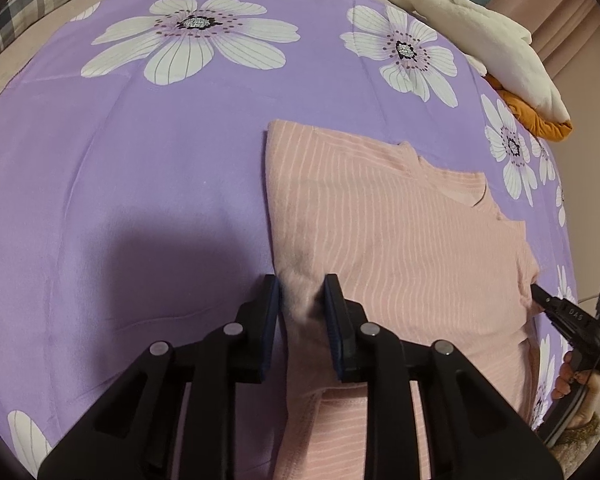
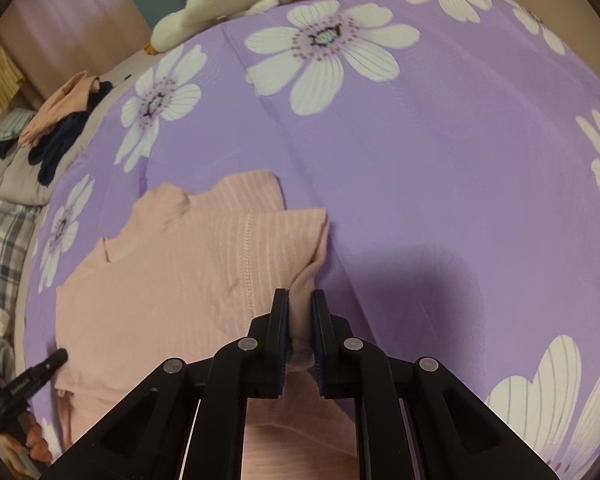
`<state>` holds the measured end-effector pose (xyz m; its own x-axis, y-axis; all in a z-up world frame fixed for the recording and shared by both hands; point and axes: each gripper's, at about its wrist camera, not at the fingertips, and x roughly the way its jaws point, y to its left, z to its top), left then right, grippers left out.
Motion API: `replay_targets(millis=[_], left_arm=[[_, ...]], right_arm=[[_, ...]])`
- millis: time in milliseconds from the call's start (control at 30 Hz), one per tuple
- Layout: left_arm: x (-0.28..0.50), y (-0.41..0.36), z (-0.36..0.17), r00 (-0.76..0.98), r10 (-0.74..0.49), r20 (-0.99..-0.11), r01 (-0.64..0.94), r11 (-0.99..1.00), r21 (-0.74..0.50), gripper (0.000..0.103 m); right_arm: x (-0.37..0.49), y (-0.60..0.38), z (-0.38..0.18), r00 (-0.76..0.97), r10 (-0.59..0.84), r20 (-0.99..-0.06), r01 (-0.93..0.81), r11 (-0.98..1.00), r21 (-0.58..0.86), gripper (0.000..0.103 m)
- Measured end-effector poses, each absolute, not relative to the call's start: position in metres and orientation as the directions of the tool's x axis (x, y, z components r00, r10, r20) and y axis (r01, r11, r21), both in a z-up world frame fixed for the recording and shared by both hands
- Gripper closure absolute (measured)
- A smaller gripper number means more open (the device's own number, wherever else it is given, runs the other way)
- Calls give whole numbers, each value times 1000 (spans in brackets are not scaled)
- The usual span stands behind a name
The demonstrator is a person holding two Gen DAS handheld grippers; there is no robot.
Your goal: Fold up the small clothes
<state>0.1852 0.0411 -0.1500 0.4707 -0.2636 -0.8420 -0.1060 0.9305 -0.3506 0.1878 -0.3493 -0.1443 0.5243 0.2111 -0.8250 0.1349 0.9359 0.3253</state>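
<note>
A pink striped top [image 1: 400, 240] lies partly folded on a purple sheet with white flowers [image 1: 140, 160]. My left gripper [image 1: 302, 304] is shut on a pinched ridge of the top's left edge, and the cloth fills the gap between its pads. In the right wrist view the same pink top [image 2: 172, 280] lies at lower left, and my right gripper [image 2: 300, 314] is shut on a bunched fold of its right edge. Each gripper shows at the other view's edge: the right gripper [image 1: 538, 294] at the top's right hem, the left gripper [image 2: 62, 354] at its left side.
A white plush cover [image 1: 480, 28] and an orange cloth [image 1: 540, 120] lie along the bed's far edge. A loose pile of pink and navy clothes [image 2: 60, 124] sits beyond the sheet's left corner. A plaid pillow [image 1: 32, 8] lies at the back left. Bare purple sheet [image 2: 460, 180] spreads around the top.
</note>
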Motion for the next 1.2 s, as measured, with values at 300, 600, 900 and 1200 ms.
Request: replay_targets(millis=[300,600,900,1200], left_arm=[[176,45,-149,485,-291,-825,-133,908,-398,70],[136,35,-104,555,-252,-793,-76,934,-350,33],[62,34,-81,578,-296,-760,-38,921,-388,14],[-5,30,-117,462,-318,-828,-51,922,-383,14]], right_arm=[[188,-350,-151,518,167,-839,160,945,286,91],[167,-348,-116,570,145,-809,129,957,262,52],[111,-342,-66,659,183,-729,20,965,261,28],[43,-349,-76,626,231,-745,-31,962,273,26]])
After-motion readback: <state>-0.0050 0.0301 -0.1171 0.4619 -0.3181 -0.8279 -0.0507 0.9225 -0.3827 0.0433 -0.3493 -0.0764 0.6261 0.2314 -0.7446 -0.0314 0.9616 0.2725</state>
